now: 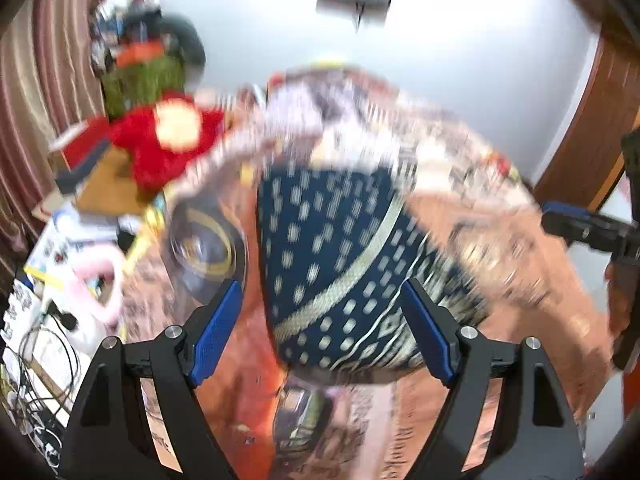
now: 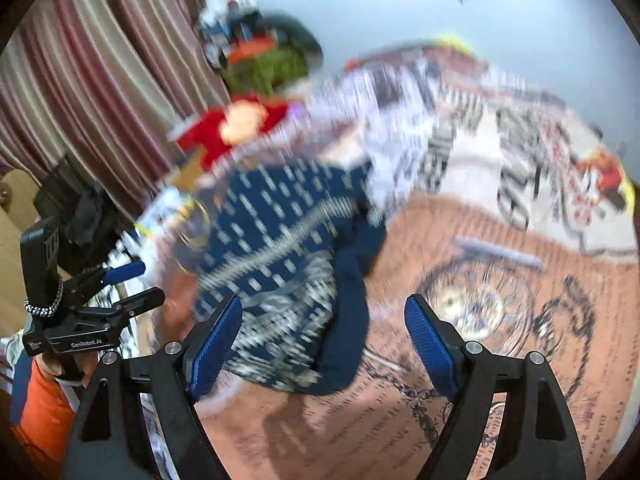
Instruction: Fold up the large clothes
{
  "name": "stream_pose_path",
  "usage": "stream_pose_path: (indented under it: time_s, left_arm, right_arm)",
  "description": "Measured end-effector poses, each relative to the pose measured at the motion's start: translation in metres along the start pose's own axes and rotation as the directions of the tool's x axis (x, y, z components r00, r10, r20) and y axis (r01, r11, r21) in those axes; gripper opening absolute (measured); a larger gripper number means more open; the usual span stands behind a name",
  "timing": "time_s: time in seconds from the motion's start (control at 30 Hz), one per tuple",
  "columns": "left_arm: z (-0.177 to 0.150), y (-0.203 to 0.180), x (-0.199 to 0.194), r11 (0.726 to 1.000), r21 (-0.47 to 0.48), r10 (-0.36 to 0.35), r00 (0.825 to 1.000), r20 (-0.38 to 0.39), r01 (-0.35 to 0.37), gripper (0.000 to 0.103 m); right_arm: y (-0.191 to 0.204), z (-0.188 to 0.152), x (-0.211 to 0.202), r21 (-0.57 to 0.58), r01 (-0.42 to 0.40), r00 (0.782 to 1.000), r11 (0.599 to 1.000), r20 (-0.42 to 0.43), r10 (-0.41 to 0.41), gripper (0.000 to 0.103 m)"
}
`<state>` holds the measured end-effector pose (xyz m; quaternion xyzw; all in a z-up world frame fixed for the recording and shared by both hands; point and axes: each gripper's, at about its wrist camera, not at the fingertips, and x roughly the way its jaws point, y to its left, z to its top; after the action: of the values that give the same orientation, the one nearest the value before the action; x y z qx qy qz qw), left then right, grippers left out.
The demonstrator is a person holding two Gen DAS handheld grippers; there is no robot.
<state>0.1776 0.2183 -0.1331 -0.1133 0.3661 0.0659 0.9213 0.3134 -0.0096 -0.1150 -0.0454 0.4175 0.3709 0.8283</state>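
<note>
- A lived-in bedroom in a home: a bed under a printed orange bedspread (image 2: pixel 460 248).
- Striped curtains (image 2: pixel 100 80) hang along one side.
- A cluttered side table (image 1: pixel 108 188) holds a red soft toy (image 1: pixel 160 148).
- Wooden door frame (image 1: pixel 592 120).

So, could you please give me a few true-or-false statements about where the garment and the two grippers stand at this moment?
1. The dark blue patterned garment lies folded on the orange printed bedspread. True.
2. The left gripper is clamped on the garment. False: its jaws stand wide apart above the cloth, with nothing pinched.
3. The right gripper is open and holds nothing. True.
4. A red stuffed toy sits beyond the garment, near the striped curtain. True.
5. The garment is plain white. False: it is dark blue with pale dots and a pale band.
6. The bedspread is plain grey. False: it is orange with dark printed drawings.
</note>
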Motion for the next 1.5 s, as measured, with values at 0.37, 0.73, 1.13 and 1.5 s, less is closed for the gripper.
stream_pose_path:
  time_s: [0.37, 0.73, 1.13, 1.5]
  left_arm:
    - [0.022, -0.049, -0.162, 0.999, 0.047, -0.021, 0.902, 0.431, 0.001, 0.081]
    - [-0.012, -0.093, -0.223, 0.992, 0.064, 0.049, 0.8, 0.598, -0.109, 0.084]
    - [-0.034, -0.108, -0.216, 0.989, 0.064, 0.07, 0.807, 0.587, -0.132, 0.099]
    - [-0.039, -0.108, -0.209, 0.991, 0.067, 0.058, 0.822, 0.567, -0.116, 0.099]
  right_arm:
    - [0.072, 0.0, -0.149, -0.099, 0.028, 0.888, 0.995, 0.46, 0.021, 0.082]
    - [0.12, -0.049, -0.222, -0.077, 0.115, 0.75, 0.99, 0.66, -0.036, 0.086]
    - [0.127, -0.079, -0.218, -0.038, 0.245, 0.743, 0.969, 0.65, -0.162, 0.103]
    - [0.123, -0.085, -0.216, -0.018, 0.245, 0.757, 0.969, 0.629, -0.18, 0.103]
